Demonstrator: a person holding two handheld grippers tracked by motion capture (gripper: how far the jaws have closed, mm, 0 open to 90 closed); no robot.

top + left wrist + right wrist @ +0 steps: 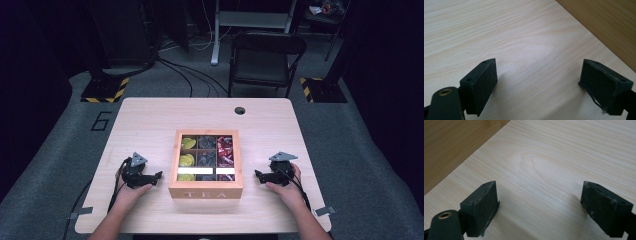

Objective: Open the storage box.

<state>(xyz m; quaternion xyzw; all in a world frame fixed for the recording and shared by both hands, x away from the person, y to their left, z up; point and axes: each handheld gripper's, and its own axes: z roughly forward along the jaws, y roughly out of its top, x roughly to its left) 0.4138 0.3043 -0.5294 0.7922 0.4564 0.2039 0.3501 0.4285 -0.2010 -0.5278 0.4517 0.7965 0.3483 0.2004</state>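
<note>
Light wood table (150, 120) carried round dark cable hole (240, 110) near far edge. Black folding chair (265, 57) stood behind table on grey floor. White desk frame (250, 22) sat farther back. Yellow-black hazard-striped bases (105, 90) flanked scene. Black cables (185, 75) trailed across floor. Digit "6" (101, 121) marked floor at left.

A lab recording bay, dim and bare.
Hazard-striped stand bases (102, 93) flanked the pale worktop (150, 120); cables (185, 75) crossed grey carpet (350, 150) (a "6" (101, 121) marked on it), behind a folding chair (265, 60).
</note>
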